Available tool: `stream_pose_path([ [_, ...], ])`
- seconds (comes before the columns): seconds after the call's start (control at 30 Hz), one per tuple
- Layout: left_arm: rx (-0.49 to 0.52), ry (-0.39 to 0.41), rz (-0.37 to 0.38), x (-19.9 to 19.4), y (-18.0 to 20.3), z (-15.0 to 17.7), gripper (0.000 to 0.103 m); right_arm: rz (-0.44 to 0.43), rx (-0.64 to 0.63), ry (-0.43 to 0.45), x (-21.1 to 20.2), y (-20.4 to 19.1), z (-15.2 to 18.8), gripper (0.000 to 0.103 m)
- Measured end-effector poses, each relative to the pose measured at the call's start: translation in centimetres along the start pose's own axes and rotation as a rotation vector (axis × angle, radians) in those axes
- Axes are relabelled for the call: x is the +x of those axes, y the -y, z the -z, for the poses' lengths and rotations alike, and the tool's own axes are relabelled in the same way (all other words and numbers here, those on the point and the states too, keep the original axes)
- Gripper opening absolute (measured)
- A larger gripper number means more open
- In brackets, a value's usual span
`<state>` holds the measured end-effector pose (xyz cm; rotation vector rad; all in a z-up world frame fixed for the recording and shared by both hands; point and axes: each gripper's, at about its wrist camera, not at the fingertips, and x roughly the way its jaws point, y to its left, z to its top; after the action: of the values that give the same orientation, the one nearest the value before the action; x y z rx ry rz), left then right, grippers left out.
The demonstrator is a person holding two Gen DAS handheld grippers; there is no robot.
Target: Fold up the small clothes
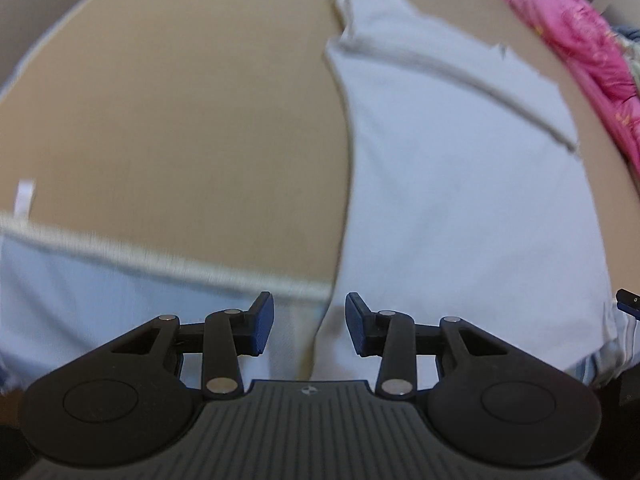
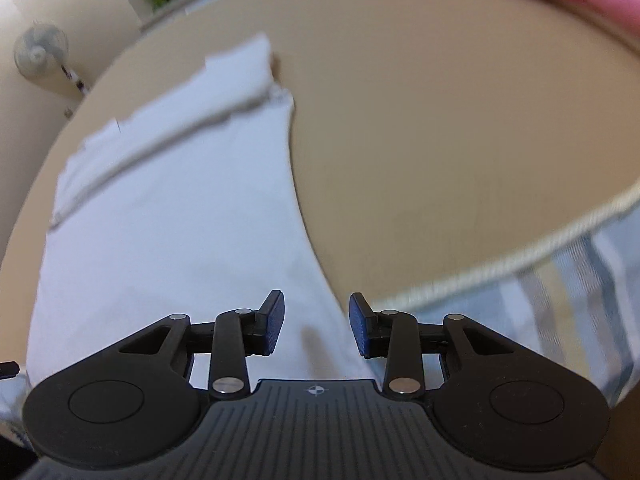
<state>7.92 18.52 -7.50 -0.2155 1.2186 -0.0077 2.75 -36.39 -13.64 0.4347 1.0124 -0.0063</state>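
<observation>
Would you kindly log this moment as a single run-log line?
left hand-held gripper: open, over white garment | right hand-held gripper: open, over same garment | pink cloth at far edge

Garment [image 1: 460, 200] lies on the table [image 1: 180, 120] — a clothes pile [image 1: 580, 40] behind it, at the far edge.

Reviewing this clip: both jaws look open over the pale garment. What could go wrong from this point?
1. The left gripper hovers open where the white garment meets the corded hem; closing there may pinch both layers.
2. The right gripper sits at the garment's curved edge, so it might catch too little cloth and slip.
3. The pink clothes lie close; a wide fold could drag onto them.
</observation>
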Motion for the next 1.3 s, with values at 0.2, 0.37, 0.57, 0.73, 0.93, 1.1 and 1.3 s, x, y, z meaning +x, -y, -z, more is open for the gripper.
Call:
stream_pose_path([
  [0.2, 0.006, -0.067, -0.019, 1.1, 0.1, 1.4, 0.044, 0.084, -0.015, -0.103, 1.5, -0.2, 0.8, 0.038],
  [0.37, 0.021, -0.047, -0.040, 0.7, 0.6, 2.1, 0.036, 0.090, -0.022, -0.113, 1.2, 0.2, 1.4, 0.038],
  [0.57, 0.063, -0.064, -0.012, 0.8, 1.8, 2.3, 0.023, 0.081, -0.045, -0.131, 1.7, -0.1, 1.2, 0.038],
  [0.73, 0.038, -0.074, -0.005, 0.9, 1.6, 2.2, 0.023, 0.068, -0.048, -0.146, 1.9, 0.0, 1.4, 0.038],
  [0.93, 0.102, -0.057, -0.030, 1.3, 3.1, 2.3, 0.007, 0.041, -0.063, -0.164, 2.2, 0.0, 1.2, 0.017],
  [1.1, 0.060, -0.015, -0.011, -0.2, 2.8, 2.9, 0.007, -0.009, -0.035, -0.126, 1.3, 0.3, 0.9, 0.006],
  [1.3, 0.023, -0.064, -0.008, 0.5, 2.2, 3.0, 0.010, 0.036, -0.008, -0.170, 2.1, 1.0, 1.1, 0.010],
])
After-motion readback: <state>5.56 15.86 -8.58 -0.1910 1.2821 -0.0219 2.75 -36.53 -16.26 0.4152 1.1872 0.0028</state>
